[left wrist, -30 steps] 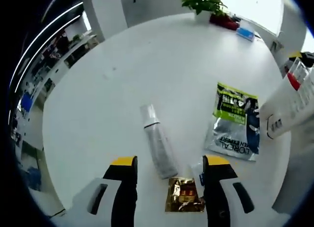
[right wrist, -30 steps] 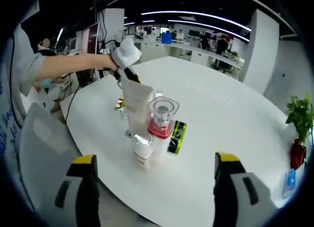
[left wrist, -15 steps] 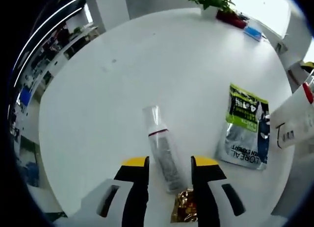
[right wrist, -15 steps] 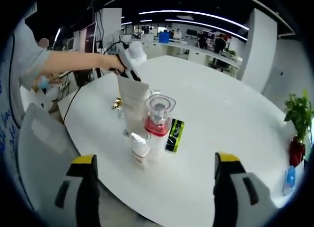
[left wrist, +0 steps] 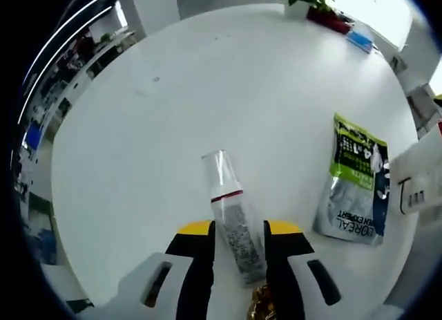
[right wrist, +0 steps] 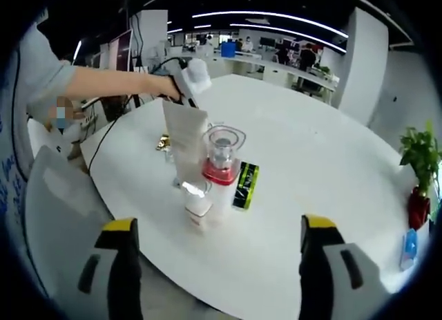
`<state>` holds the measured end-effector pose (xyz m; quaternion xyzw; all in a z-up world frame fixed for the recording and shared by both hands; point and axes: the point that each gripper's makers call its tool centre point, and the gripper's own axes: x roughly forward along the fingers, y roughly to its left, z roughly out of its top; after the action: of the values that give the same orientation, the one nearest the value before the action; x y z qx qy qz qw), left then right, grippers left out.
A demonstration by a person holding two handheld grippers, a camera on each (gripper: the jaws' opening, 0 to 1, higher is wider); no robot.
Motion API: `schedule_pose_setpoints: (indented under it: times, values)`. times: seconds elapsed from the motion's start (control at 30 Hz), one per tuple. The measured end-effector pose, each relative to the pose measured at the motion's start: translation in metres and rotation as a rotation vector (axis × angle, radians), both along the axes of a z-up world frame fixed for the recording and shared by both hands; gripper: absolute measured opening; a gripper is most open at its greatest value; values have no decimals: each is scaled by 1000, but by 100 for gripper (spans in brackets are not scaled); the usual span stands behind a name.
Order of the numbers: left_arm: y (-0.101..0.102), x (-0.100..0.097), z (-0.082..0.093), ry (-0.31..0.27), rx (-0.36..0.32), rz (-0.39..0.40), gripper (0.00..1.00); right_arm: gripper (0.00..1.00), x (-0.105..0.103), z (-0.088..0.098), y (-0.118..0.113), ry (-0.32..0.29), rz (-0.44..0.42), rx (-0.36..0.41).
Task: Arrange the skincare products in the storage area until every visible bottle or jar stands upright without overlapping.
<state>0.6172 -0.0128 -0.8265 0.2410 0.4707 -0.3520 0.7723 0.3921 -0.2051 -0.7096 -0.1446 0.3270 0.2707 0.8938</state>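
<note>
A silver bottle (left wrist: 237,231) with a clear cap and a red band lies on the white round table (left wrist: 207,92). My left gripper (left wrist: 239,229) is shut on its lower body, one jaw on each side. A green and silver sachet (left wrist: 353,182) lies flat to the right, and a gold sachet (left wrist: 262,305) peeks out between the jaws. In the right gripper view a white tube (right wrist: 185,146), a red-collared clear-capped bottle (right wrist: 221,160) and a small white jar (right wrist: 197,204) stand upright close together. My right gripper (right wrist: 217,227) hangs wide open, well short of them.
A person's hand and sleeve (right wrist: 103,85) hold the left gripper (right wrist: 185,77) behind the tube. The sachet (right wrist: 245,185) lies by the red-collared bottle. A potted plant (right wrist: 418,157) and a blue item (left wrist: 362,41) sit at the table's far side. A white tube's edge (left wrist: 423,189) enters at right.
The left jaws have closed from wide open onto the silver bottle, and that camera has moved in over it. The right gripper has barely moved.
</note>
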Motion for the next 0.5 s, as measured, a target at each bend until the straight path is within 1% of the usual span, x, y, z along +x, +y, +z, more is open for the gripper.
schedule_pose_setpoints:
  times: [0.13,0.27,0.33,0.37,0.43,0.5]
  values:
    - [0,4,-1,2,-2,9,21,97,0,0,0,2,-1,0]
    - [2,8,-2,5,16,9,19,97,0,0,3,4,6,-2]
    - [4,10,-1,-4,20,9,18,96,0,1,4,-1,4,2]
    - [4,10,-1,-1,20,13,18,96,0,2,4,-1,5,2]
    - [2,6,1,16,-2,3,17,96,0,3,5,-7,6,6]
    - [4,4,2,18,6,-2,17,96,-2,3,6,-4,11,12]
